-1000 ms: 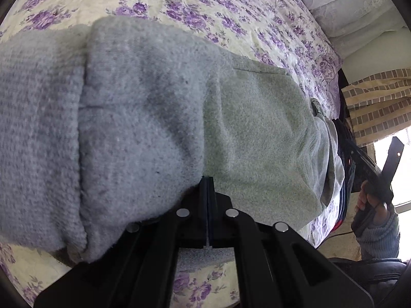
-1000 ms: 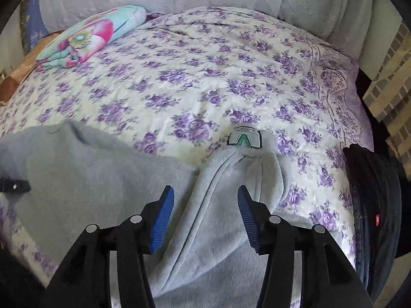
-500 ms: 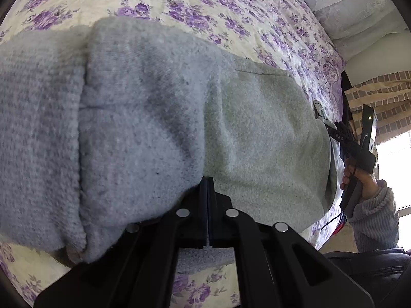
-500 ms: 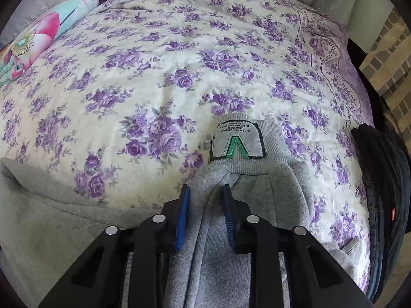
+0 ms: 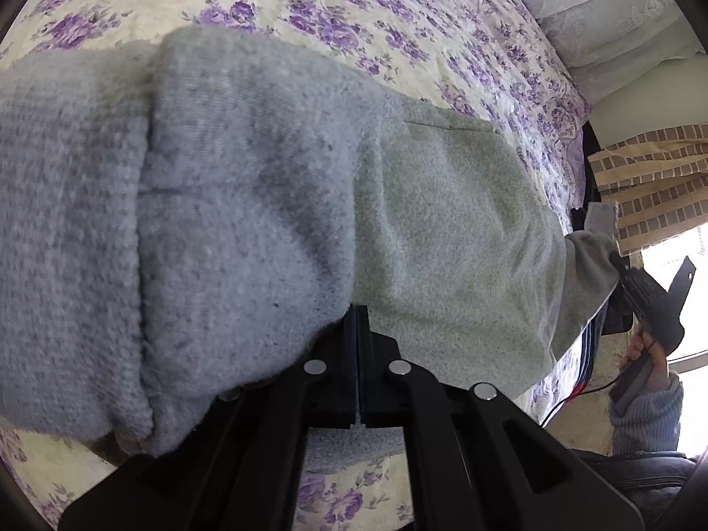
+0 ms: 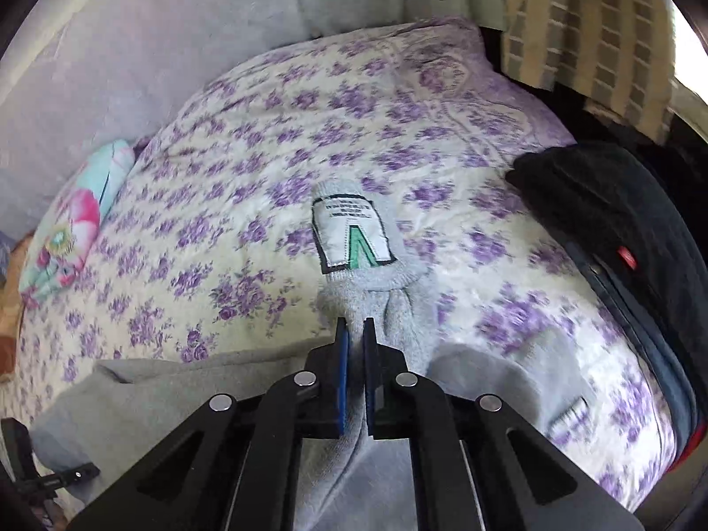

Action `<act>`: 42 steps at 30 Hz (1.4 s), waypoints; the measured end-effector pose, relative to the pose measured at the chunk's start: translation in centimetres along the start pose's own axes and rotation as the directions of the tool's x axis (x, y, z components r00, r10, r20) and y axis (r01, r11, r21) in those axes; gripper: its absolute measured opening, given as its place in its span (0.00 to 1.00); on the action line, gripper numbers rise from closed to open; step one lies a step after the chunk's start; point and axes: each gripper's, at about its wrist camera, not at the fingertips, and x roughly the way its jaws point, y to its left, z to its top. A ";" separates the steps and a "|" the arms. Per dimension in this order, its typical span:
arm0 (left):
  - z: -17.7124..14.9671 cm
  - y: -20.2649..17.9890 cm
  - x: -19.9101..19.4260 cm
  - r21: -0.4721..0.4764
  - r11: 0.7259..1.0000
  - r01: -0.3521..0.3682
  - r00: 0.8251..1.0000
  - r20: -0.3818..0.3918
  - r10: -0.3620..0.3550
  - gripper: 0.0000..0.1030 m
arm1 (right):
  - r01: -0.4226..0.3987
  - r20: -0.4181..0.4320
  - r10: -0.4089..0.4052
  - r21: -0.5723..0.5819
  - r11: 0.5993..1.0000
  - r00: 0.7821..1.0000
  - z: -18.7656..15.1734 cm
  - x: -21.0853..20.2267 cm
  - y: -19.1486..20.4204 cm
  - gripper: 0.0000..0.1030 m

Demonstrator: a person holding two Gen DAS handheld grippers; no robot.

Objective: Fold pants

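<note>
Grey sweatpants point(image 5: 274, 221) lie across a floral bedspread point(image 5: 398, 40). My left gripper point(image 5: 356, 316) is shut on the ribbed cuff end of the pants, and the fabric fills the left of that view. My right gripper point(image 6: 355, 332) is shut on the grey waistband point(image 6: 376, 283) just below its white and green label point(image 6: 349, 234), and holds it lifted off the bed. The right gripper also shows in the left wrist view point(image 5: 619, 261) at the far right, held by a hand, with grey fabric bunched in it.
A folded dark garment point(image 6: 619, 230) lies at the bed's right edge. A colourful pillow point(image 6: 71, 221) sits at the far left. Pale pillows point(image 6: 132, 44) and a checked curtain point(image 6: 584, 22) stand behind the bed.
My right gripper went from open over the waistband to shut on it, then lifted and pulled it up. My left gripper stayed shut on the cuff end.
</note>
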 end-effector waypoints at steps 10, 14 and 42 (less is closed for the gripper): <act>0.5 0.1 0.1 0.014 1.000 0.011 0.999 -0.030 -0.011 0.02 | 0.084 -0.127 -0.055 0.236 0.968 0.990 -8.5 0.3 -10.4 0.18; -0.4 -0.9 -0.1 0.000 0.998 -0.058 0.998 0.018 0.058 0.02 | 0.096 -0.111 -0.095 0.010 0.995 0.989 -8.2 -0.1 -9.5 0.28; -2.1 -5.8 -2.6 0.024 0.954 -0.298 0.941 0.175 0.290 0.34 | -0.086 -0.102 0.046 -0.429 0.899 0.994 -8.2 -0.5 -3.1 0.49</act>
